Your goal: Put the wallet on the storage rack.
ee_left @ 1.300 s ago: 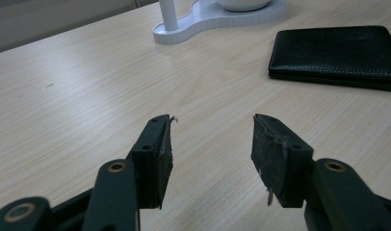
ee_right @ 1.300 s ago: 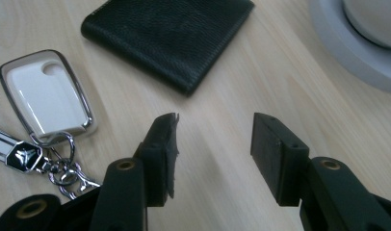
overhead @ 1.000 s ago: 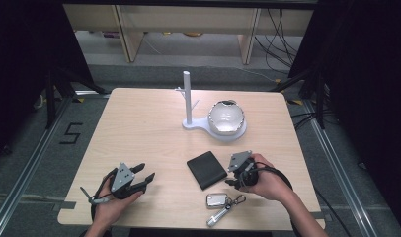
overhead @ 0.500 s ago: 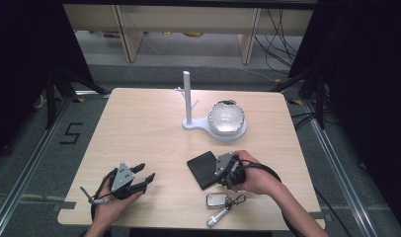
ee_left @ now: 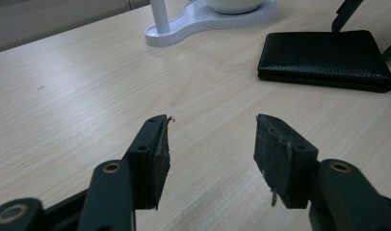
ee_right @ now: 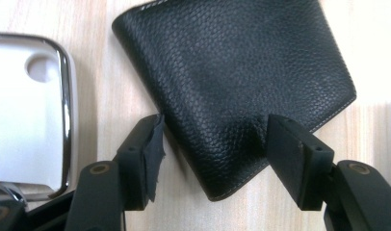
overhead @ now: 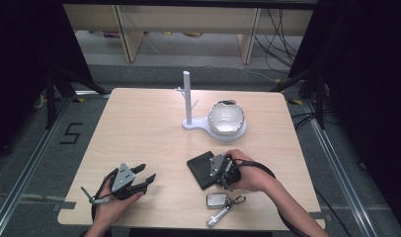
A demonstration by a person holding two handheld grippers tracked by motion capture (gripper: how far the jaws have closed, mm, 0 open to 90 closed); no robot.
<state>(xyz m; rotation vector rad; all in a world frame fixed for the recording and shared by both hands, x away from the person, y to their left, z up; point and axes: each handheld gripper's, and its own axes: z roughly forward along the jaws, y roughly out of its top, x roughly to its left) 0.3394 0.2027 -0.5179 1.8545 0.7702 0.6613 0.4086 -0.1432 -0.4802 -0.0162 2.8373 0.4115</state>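
Right hand-held gripper (ee_right: pixel 210 154) jaws just opened, straddling black wallet (ee_right: pixel 237 82) corner on table (overhead: pixel 139 133); left hand-held gripper (ee_left: pixel 210 154) apart, empty. No legible branding; floor marking "5" (overhead: pixel 71 133).

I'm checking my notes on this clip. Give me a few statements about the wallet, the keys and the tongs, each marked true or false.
1. The black wallet lies flat on the table. True.
2. The right tongs are open, jaws on either side of a wallet corner. True.
3. The left tongs hold the key fob. False: they are open with nothing between them.
4. The wallet sits in the white bowl. False: it lies on the table, nearer the person.
5. The key fob lies beside the wallet. True.
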